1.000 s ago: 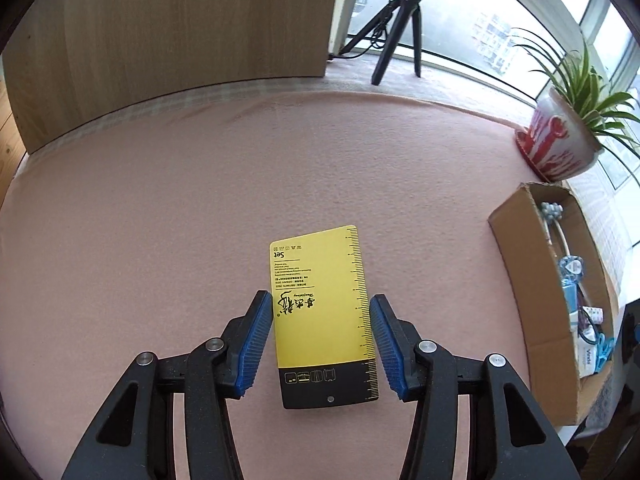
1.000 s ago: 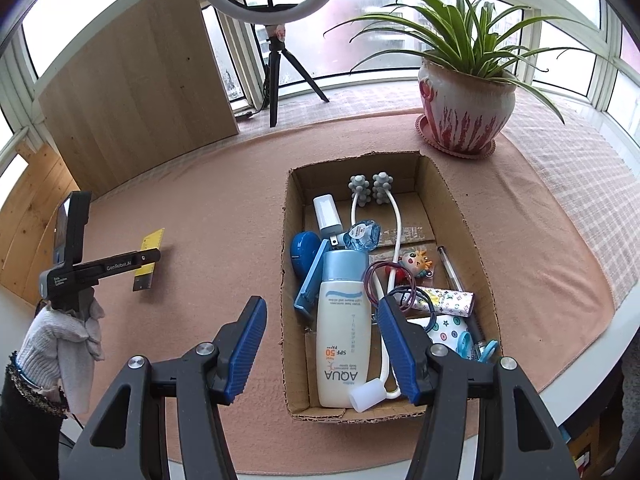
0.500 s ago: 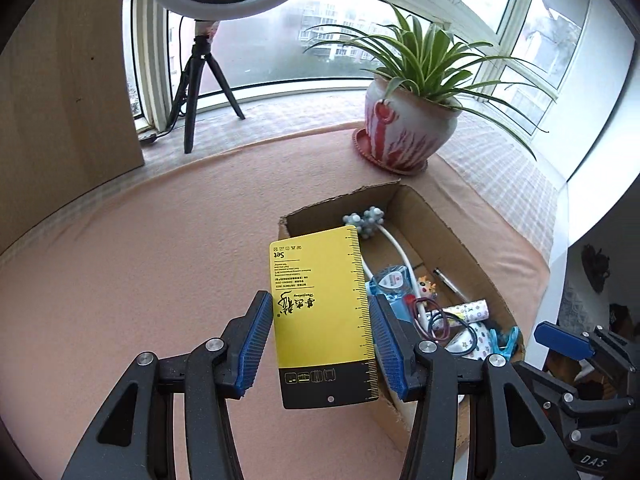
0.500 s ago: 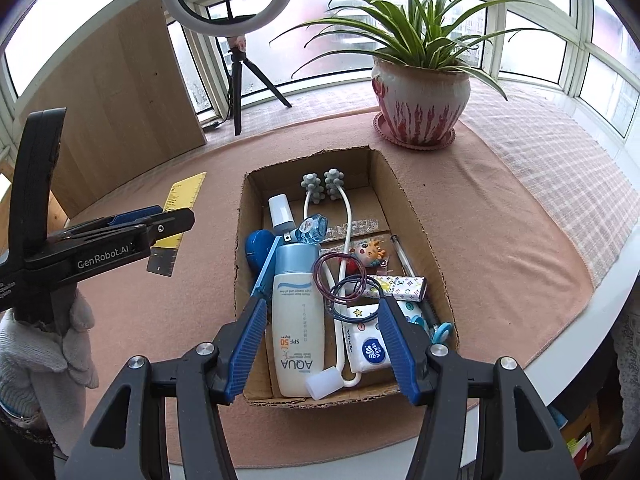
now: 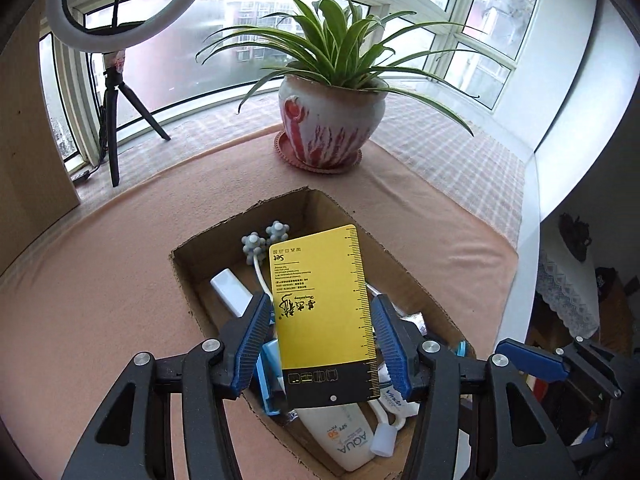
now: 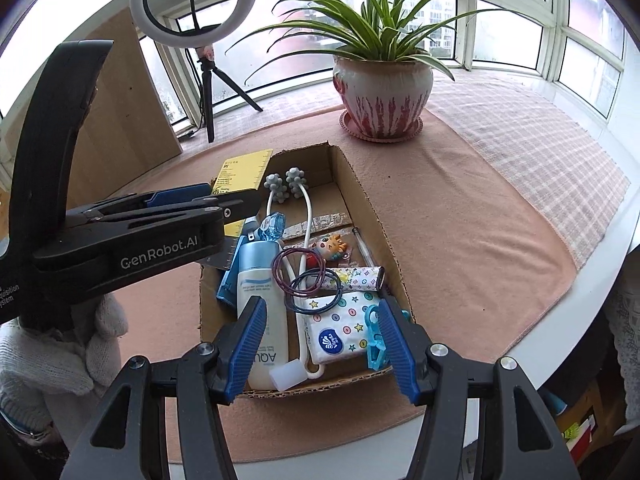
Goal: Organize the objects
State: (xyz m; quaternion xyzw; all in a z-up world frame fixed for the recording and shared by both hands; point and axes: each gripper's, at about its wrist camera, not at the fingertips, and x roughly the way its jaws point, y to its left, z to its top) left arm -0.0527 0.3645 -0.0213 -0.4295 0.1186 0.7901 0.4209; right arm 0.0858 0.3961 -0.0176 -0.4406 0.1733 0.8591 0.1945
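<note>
A yellow and black ruler card hangs between the blue pads of my left gripper, above the open cardboard box. The left jaws are opening, and thin gaps show beside the card's edges. In the right wrist view the left gripper reaches in from the left over the box's far left part, with the card poking out. My right gripper is open and holds nothing, hovering over the near end of the box. The box holds a sunscreen bottle, a tissue pack, hair ties and a massager.
A potted spider plant stands behind the box on a pink cloth. A ring light on a tripod and a wooden board are at the back left. The table's white edge runs along the right. A gloved hand holds the left gripper.
The left gripper carried the card from the bare cloth on the left over to the box and tilted up. Its pads have spread slightly. The right gripper drifted a little over the box.
</note>
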